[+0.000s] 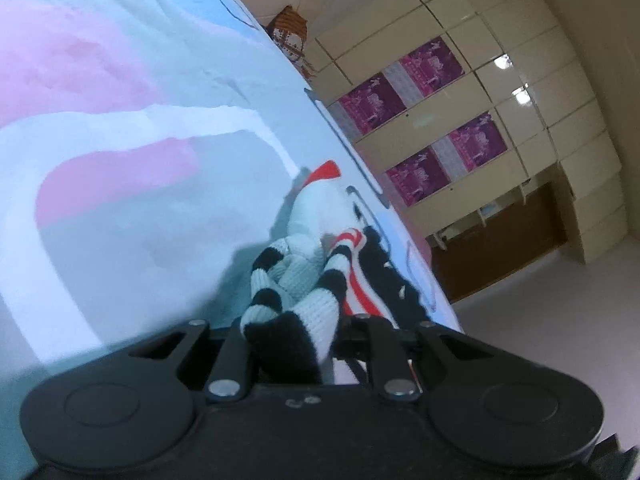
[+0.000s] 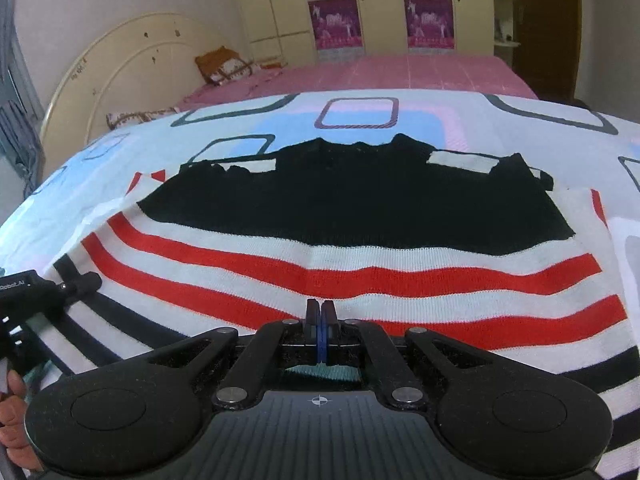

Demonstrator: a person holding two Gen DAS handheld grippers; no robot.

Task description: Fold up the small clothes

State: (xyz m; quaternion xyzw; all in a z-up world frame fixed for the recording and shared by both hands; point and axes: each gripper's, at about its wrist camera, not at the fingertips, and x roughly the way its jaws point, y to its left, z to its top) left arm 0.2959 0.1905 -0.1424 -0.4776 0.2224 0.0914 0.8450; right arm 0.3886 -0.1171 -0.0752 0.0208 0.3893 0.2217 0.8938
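A knit sweater (image 2: 344, 208) lies spread on the bed, black at the top, red and white stripes in the middle, black and white stripes near me. My right gripper (image 2: 321, 312) is shut, its blue pads pressed together over a red stripe; no cloth shows between them. My left gripper (image 1: 296, 340) is shut on a bunched striped edge of the sweater (image 1: 304, 280), and the knit hides its fingertips. In the right wrist view the left gripper (image 2: 80, 282) sits at the sweater's left edge, held by a hand (image 2: 12, 400).
The sweater rests on a white and pale blue bedspread (image 2: 360, 120) with rounded-square prints over a pink sheet (image 2: 400, 72). Beyond are a cream headboard (image 2: 120, 72), an orange pillow (image 2: 224, 64) and a wardrobe (image 1: 500, 100) with purple posters. The bed edge (image 1: 360, 160) drops to the floor.
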